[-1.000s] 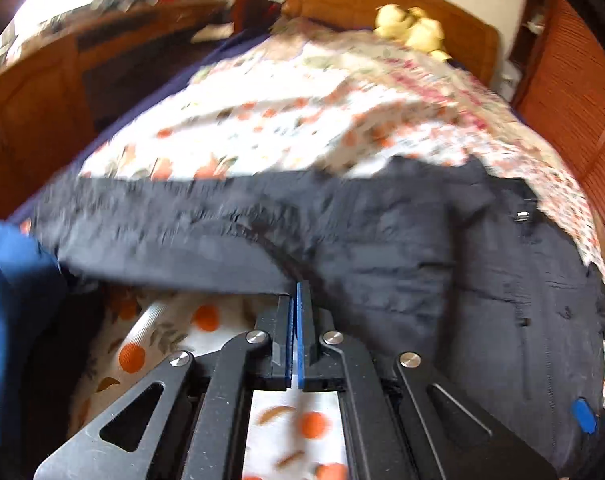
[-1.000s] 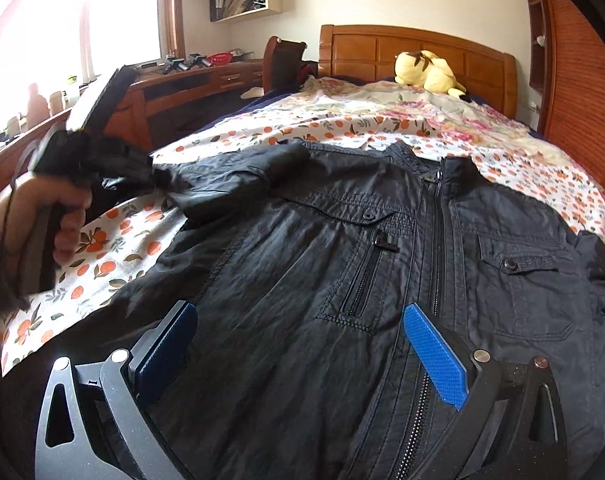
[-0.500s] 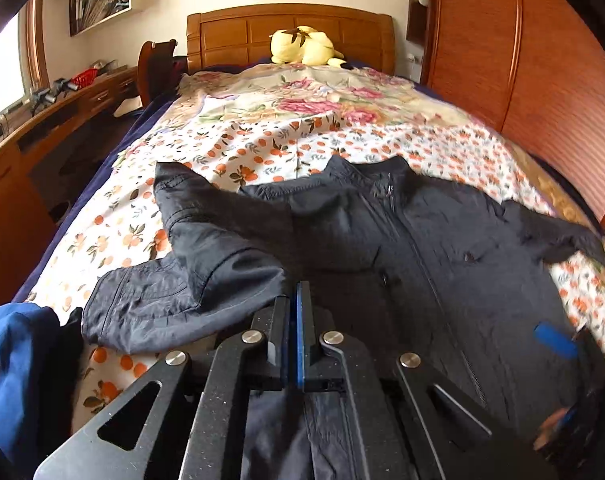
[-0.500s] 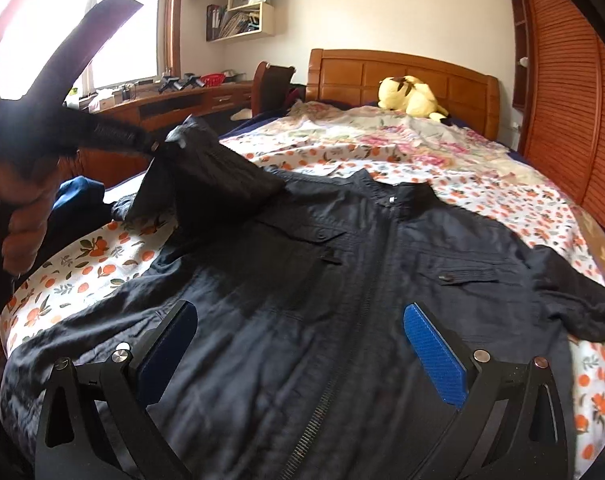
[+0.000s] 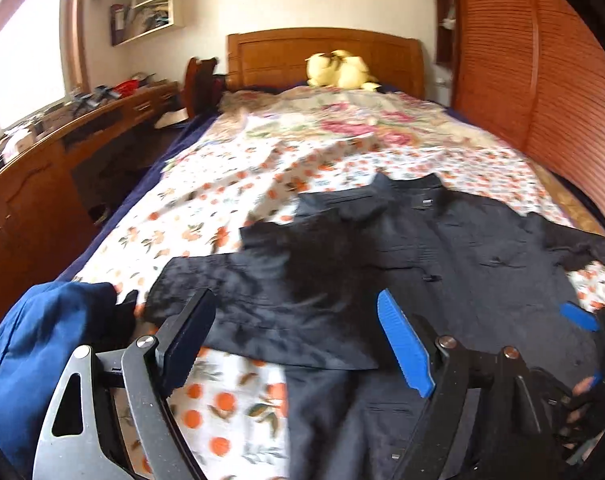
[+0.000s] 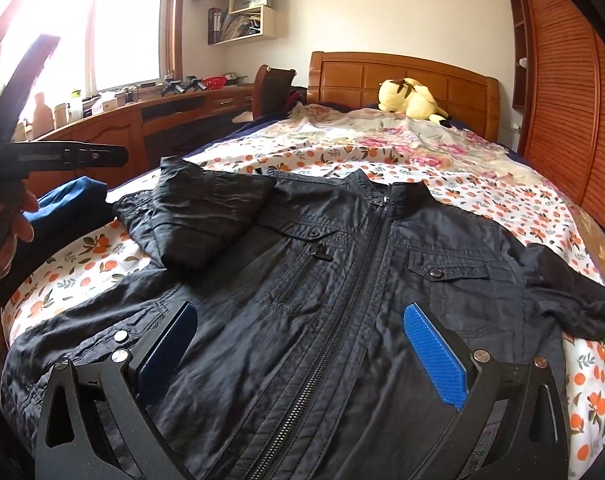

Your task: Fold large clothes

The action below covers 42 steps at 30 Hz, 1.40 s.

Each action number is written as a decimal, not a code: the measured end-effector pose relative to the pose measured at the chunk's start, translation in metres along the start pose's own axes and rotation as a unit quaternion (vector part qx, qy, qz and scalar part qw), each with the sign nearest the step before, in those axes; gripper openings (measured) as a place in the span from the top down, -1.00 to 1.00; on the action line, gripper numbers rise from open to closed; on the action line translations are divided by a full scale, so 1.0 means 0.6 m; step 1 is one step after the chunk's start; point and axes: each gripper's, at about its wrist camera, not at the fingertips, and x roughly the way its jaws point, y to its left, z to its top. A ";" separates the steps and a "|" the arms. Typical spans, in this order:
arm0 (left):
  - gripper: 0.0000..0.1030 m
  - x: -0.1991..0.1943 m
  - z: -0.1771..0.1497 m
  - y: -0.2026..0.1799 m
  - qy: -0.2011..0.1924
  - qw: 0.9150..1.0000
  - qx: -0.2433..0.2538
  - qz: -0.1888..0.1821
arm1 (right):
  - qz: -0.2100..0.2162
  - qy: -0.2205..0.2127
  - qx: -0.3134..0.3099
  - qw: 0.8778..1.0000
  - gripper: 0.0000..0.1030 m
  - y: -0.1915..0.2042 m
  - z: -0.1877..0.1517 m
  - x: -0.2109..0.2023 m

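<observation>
Right wrist view: black jacket (image 6: 342, 280) lies zipped on the bed (image 6: 482, 184), its left sleeve (image 6: 198, 216) folded inward. Left gripper (image 5: 298, 340) fingers have just sprung apart, empty; right gripper (image 6: 298, 356) gapes, empty. Next, probably the other sleeve (image 6: 574, 300).

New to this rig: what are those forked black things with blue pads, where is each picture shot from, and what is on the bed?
They are hand-held tongs, one in each of a person's hands, each with a camera looking along its fingers. The left tongs have just been opening and hold nothing; the folded sleeve lies free on the black jacket. The right tongs are open over the jacket's front, empty too. The jacket lies zipped, face up, on the floral bedspread. A blue garment sits at the bed's left edge, a yellow plush toy by the headboard.
</observation>
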 end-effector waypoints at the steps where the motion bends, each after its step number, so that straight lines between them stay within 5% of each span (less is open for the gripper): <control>1: -0.63 0.015 -0.002 0.013 0.006 1.000 -0.007 0.006 | 0.001 0.001 -0.003 1.000 -1.00 0.003 -0.001 0.002; 7: -0.63 0.111 -0.040 0.087 0.043 0.997 -0.045 0.053 | 0.000 0.010 -0.011 1.000 -1.00 0.002 -0.004 0.016; 19: -0.57 0.242 -0.092 0.143 0.142 0.983 -0.102 0.048 | -0.002 0.029 -0.021 0.999 -1.00 0.005 -0.004 0.037; 24: -0.13 0.258 -0.087 0.145 0.146 0.982 -0.113 0.033 | -0.001 0.028 -0.020 0.999 -1.00 0.005 -0.004 0.037; 26: 0.39 0.259 -0.081 0.139 0.146 0.983 -0.104 0.030 | 0.000 0.028 -0.019 0.999 -1.00 0.005 -0.004 0.037; 29: 0.69 0.256 -0.067 0.130 0.148 0.985 -0.091 0.024 | 0.000 0.025 -0.018 1.000 -1.00 0.005 -0.005 0.036; 36: 0.75 0.153 0.019 0.048 0.071 0.996 -0.040 0.023 | 0.002 0.016 -0.012 1.000 -1.00 -0.004 -0.004 0.020; 42: 0.76 0.023 0.058 -0.072 -0.008 0.999 0.010 -0.031 | -0.006 0.015 -0.001 1.000 -1.00 -0.029 -0.013 -0.010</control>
